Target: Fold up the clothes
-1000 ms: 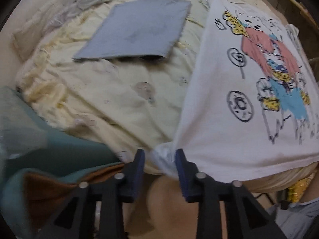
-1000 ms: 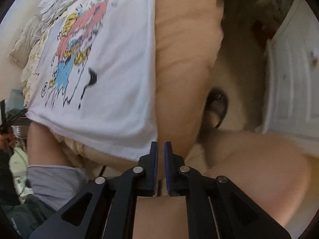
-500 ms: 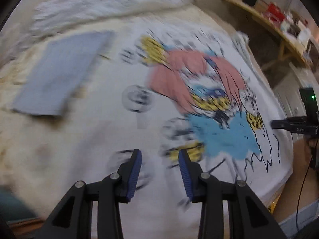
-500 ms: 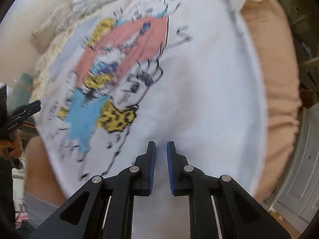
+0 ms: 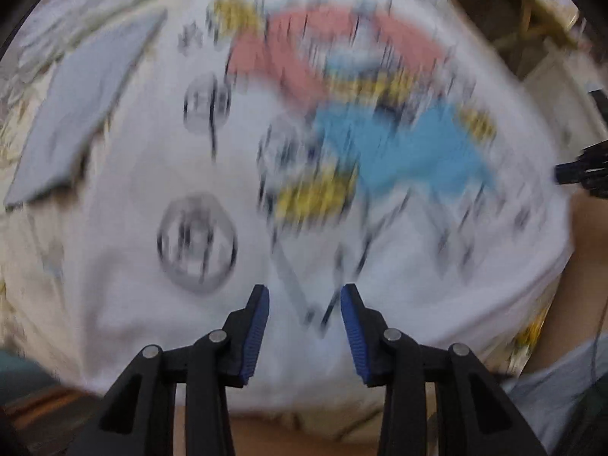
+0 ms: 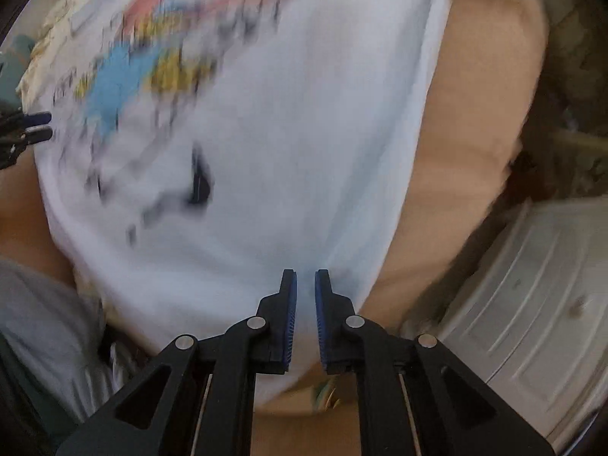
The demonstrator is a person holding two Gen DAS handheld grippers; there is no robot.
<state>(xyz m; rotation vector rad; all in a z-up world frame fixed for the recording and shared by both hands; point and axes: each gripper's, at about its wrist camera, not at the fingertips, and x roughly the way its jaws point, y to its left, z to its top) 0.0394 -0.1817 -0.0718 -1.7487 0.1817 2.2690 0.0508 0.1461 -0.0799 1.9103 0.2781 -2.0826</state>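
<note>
T-shirt (printed) lies beneath both grippers' fingers: left apart, right narrow.

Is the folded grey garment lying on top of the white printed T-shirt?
No, the folded grey garment lies beside the T-shirt on the yellow bedding.

Two black hand-held grippers with blue pads, and a little grey clothing

The left gripper has matte black linkage arms with triangular cut-outs, round silver pivot pins and ribbed blue pads lining the inner faces of its fingers. The right gripper is built the same: black arms, silver pins, blue ridged pads. At the lower left of the right wrist view the person wears a light grey garment.
</note>
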